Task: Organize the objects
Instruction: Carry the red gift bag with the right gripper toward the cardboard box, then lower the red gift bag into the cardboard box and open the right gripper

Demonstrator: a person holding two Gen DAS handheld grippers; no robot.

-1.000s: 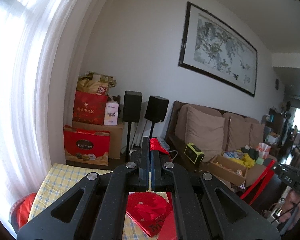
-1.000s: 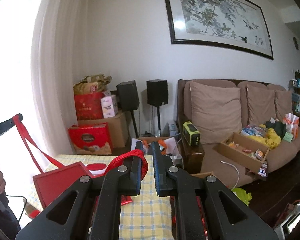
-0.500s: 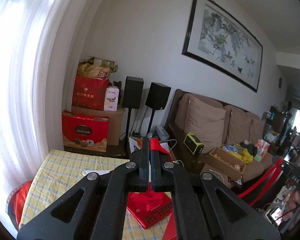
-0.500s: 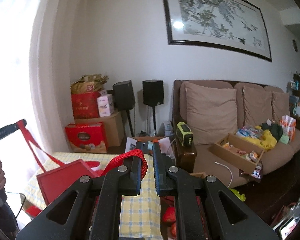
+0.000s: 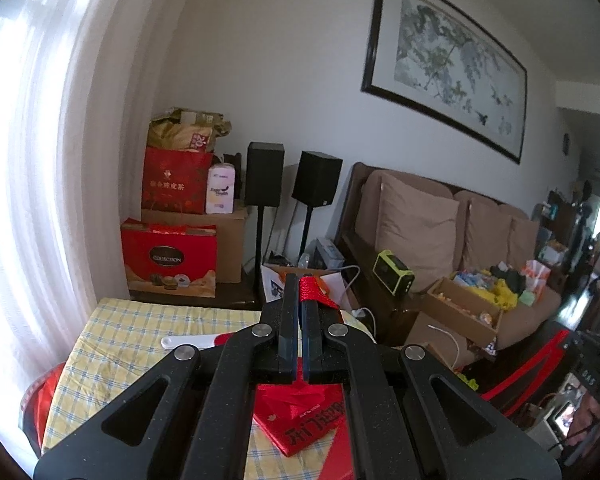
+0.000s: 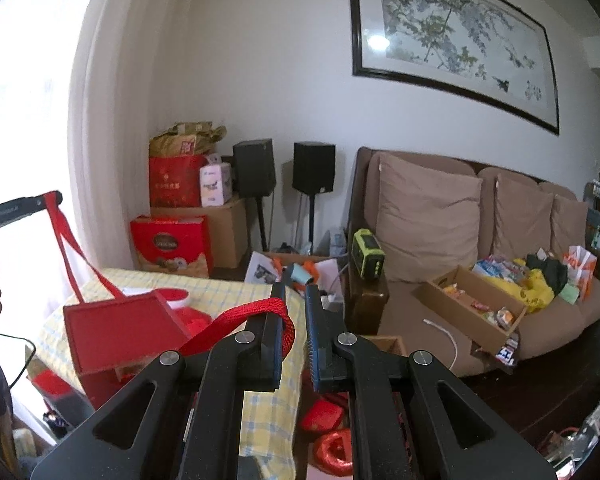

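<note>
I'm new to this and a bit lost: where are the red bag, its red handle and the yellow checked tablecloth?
red bag (image 6: 116, 328), right wrist view, side panel.
red handle (image 6: 236, 318), right wrist view, strap middle.
yellow checked tablecloth (image 5: 140, 332), left wrist view, bare patch.

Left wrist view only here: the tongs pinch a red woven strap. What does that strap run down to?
Observer: From the left tongs, that strap runs down to a red gift bag at the edge of the yellow checked table.
Operator: Does the bag's other handle hang loose?
Observer: No. The right tongs are shut on the second red woven strap.
Operator: Anything on the floor?
Observer: Red packets lie there, beside the table's edge.
</note>
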